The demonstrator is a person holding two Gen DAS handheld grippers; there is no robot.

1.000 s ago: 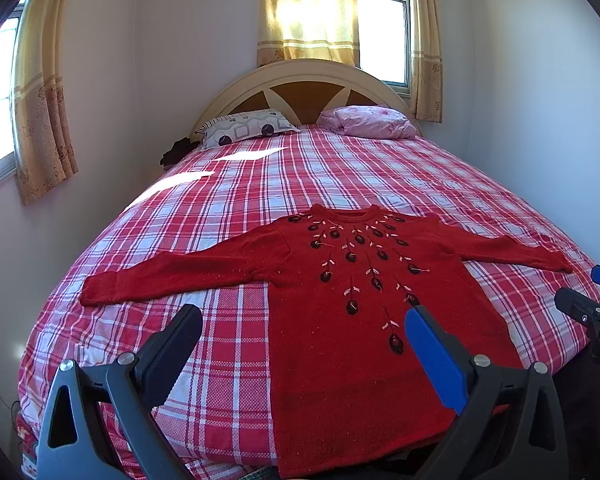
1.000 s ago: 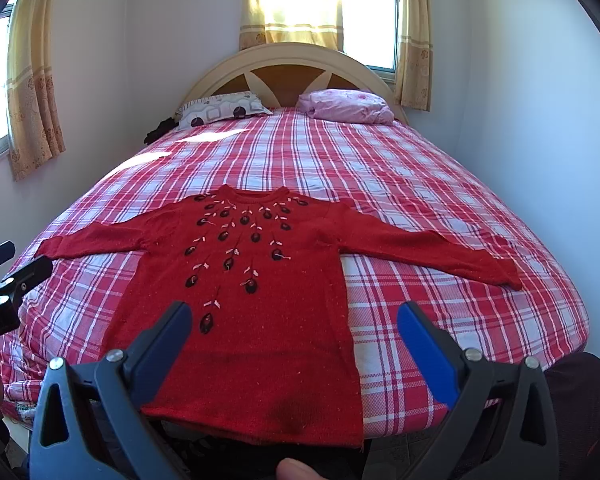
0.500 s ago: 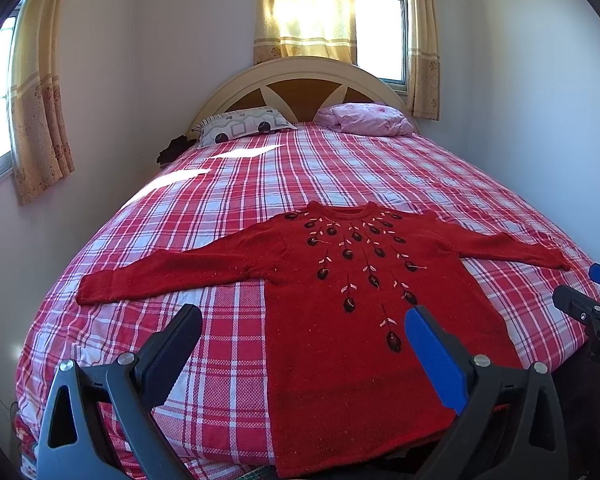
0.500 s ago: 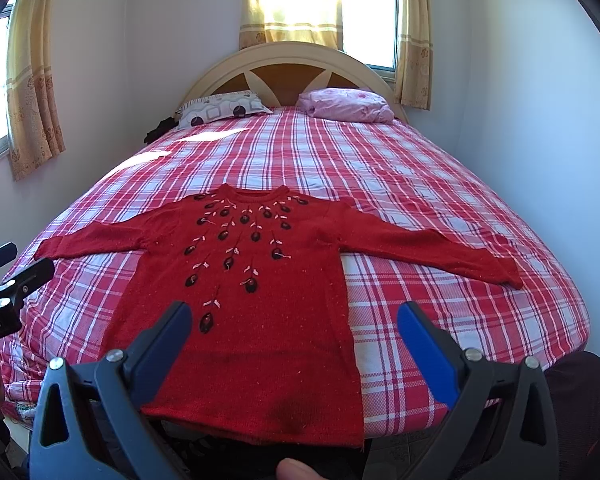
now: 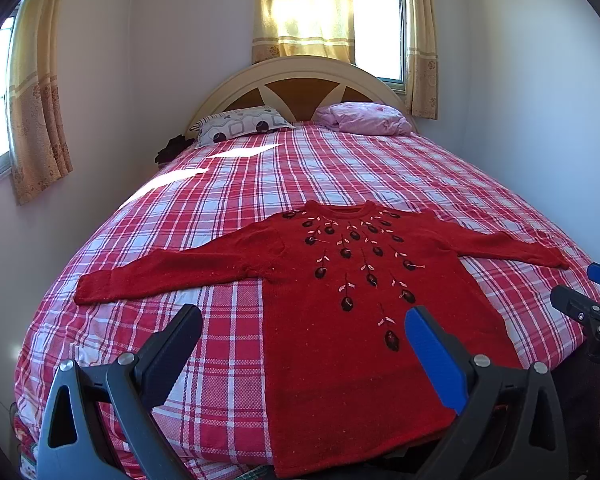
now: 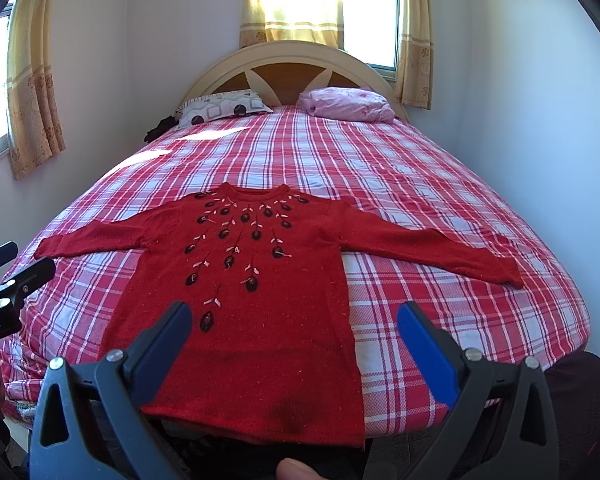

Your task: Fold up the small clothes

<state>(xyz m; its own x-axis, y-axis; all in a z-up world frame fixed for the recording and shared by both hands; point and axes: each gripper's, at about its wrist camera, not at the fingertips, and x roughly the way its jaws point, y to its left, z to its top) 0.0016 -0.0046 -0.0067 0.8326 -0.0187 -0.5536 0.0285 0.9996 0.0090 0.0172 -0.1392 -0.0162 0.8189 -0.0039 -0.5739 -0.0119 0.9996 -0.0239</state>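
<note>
A red long-sleeved sweater (image 5: 340,320) with dark embroidered buds lies flat, front up, both sleeves spread, near the foot of the bed; it also shows in the right wrist view (image 6: 252,312). My left gripper (image 5: 300,344) is open and empty, held above the sweater's lower left part. My right gripper (image 6: 296,340) is open and empty, above the sweater's lower right part. The right gripper's tips show at the right edge of the left wrist view (image 5: 588,304). The left gripper's tips show at the left edge of the right wrist view (image 6: 16,268).
The bed has a red and white checked cover (image 5: 300,168) and a curved headboard (image 5: 300,88). A patterned pillow (image 5: 240,124) and a pink bundle (image 5: 364,118) lie at its head. Walls stand close on both sides. Curtained windows (image 5: 332,12) are behind.
Both grippers have hardly moved; the left wrist view has shifted very slightly. The sweater lies as before.
</note>
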